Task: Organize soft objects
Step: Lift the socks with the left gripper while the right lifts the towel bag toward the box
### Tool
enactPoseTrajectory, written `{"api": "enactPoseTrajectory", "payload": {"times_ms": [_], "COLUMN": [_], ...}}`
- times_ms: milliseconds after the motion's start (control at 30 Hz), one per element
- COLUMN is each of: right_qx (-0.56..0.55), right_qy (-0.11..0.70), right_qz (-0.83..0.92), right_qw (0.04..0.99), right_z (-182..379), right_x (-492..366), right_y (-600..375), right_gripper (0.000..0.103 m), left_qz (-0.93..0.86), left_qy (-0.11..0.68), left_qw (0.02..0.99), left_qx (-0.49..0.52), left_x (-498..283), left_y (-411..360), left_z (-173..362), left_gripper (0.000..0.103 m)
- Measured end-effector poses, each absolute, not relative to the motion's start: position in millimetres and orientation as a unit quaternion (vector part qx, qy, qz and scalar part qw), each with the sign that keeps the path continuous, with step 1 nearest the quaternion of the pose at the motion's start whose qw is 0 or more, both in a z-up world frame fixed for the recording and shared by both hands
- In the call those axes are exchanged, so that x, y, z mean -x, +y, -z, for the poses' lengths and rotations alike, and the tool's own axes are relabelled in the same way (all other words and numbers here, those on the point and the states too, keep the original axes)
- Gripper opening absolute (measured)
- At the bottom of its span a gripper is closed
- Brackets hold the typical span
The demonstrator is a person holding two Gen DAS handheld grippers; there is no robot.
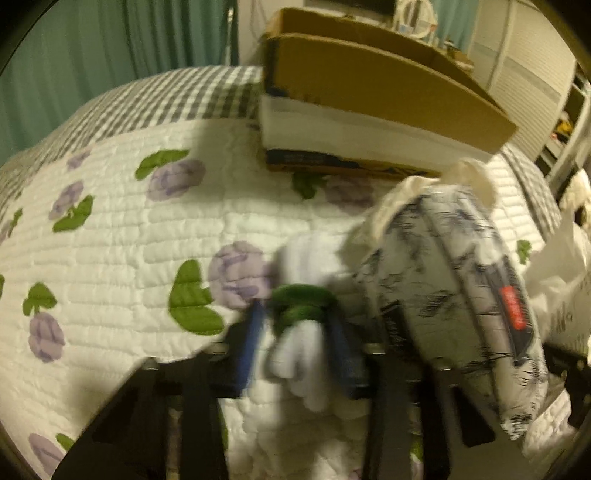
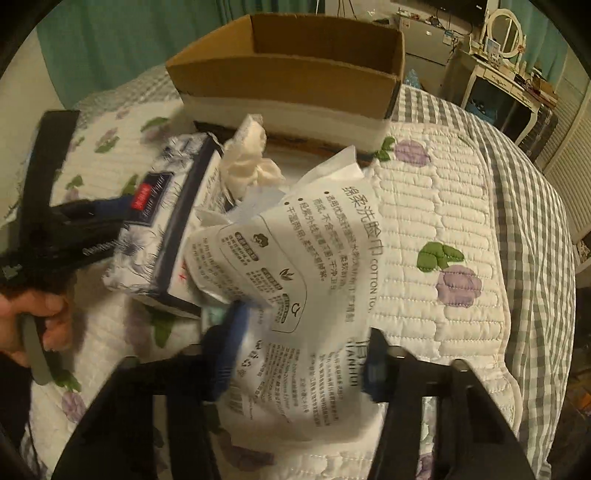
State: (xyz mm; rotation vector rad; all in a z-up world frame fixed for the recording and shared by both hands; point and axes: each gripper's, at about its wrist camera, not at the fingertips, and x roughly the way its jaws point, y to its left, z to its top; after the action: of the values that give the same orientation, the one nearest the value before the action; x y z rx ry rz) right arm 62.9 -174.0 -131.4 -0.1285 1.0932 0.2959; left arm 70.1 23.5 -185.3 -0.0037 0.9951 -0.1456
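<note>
In the left wrist view my left gripper [image 1: 295, 314] is shut on a rolled white cloth [image 1: 306, 258] bound by a green band [image 1: 301, 304]; its blue pads press the roll from both sides. Just to its right lies a floral-print tissue pack [image 1: 454, 295] with white tissue sticking out of its top. In the right wrist view my right gripper [image 2: 306, 328] is shut on a white cotton-towel pack [image 2: 295, 266] with black print, squeezed between the blue pads. The tissue pack [image 2: 166, 229] lies to the left of that pack.
An open cardboard box [image 1: 369, 85] [image 2: 288, 81] stands at the far side of the quilted bedspread [image 2: 443, 206] with its purple flowers. A person's hand [image 2: 37, 321] holds the left gripper's handle. A dresser with a mirror [image 2: 506, 26] stands beyond the bed.
</note>
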Motion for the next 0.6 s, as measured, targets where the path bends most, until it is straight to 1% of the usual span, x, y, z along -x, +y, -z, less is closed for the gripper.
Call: {"api": "enactPoseTrajectory", "payload": {"times_ms": [100, 267, 433, 600], "right_qx": [0.051, 0.024, 0.003, -0.022], "right_qy": [0.507, 0.484, 0.448, 0.414], "right_qz": [-0.137, -0.119, -0.11, -0.11], "right_qw": [0.849, 0.867, 0.887, 0.903], "right_z": [124, 108, 86, 64], "right_x": [-63, -65, -60, -54], "right_y": [-174, -185, -196, -204], "right_gripper": [0.036, 0.032, 0.031, 0.031], "left_qz": [0.082, 0.088, 0.079, 0.068], "left_qy": [0.472, 0.451, 0.423, 0.381], "left_qw": [0.878, 0.888, 0.903, 0.922], "left_qx": [0.003, 0.001, 0.004, -0.024], "left_x": [-65, -60, -52, -39], "left_y": [20, 18, 19, 10], "left_z": [183, 169, 140, 105], "left_gripper": [0.021, 0.02, 0.02, 0.02]}}
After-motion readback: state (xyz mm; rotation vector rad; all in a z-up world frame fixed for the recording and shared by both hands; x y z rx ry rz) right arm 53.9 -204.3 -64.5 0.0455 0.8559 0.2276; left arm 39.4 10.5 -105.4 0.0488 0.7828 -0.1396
